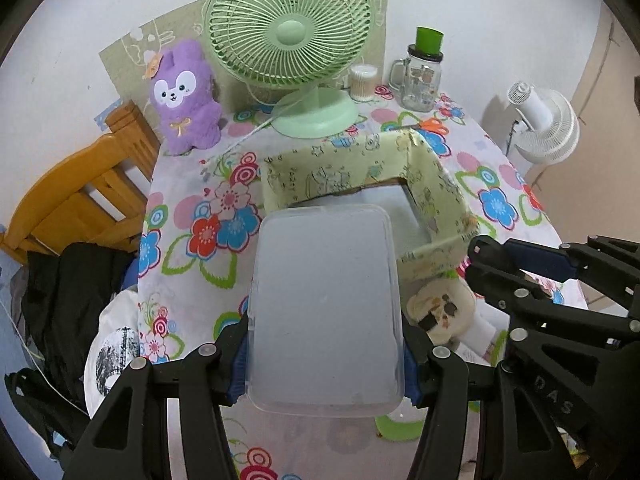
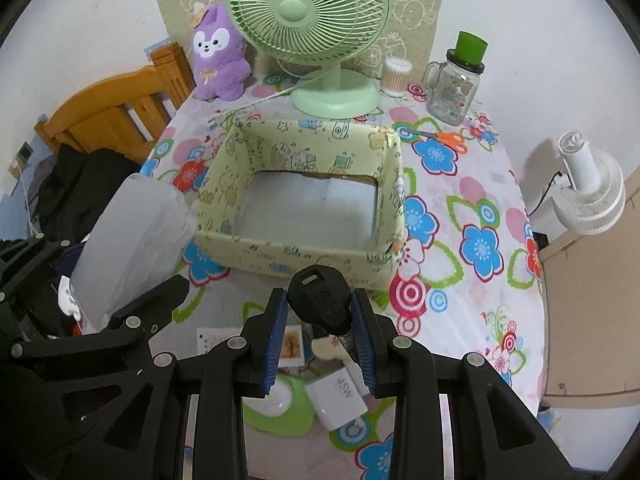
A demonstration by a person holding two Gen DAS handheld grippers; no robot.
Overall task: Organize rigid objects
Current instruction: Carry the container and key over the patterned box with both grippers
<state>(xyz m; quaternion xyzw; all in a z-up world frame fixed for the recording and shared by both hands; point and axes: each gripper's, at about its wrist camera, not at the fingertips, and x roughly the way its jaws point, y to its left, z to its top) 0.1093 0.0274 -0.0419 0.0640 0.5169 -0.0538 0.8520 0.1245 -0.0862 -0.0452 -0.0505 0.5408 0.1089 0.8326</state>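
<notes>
Nearest the lens, a translucent plastic container (image 1: 325, 308) is clamped across its narrow width between the blue pads of the left gripper (image 1: 324, 372), whose jaws stand partly apart on it. It is held clear of the tablecloth, just on the near side of the yellow paper-lined box (image 2: 304, 196), with its far edge overlapping the box's near rim in the left wrist view. It is judged light, stiff enough to hold its shape, but smooth and thin-walled, so a grip at the rim corners would be safer than mid-wall.

A small black plug-like object (image 2: 320, 300) is pinched by the right gripper (image 2: 320, 320), closed tight upon it, also near the box's front wall. It is judged hard, compact and light; its flat flanks are taken already.
</notes>
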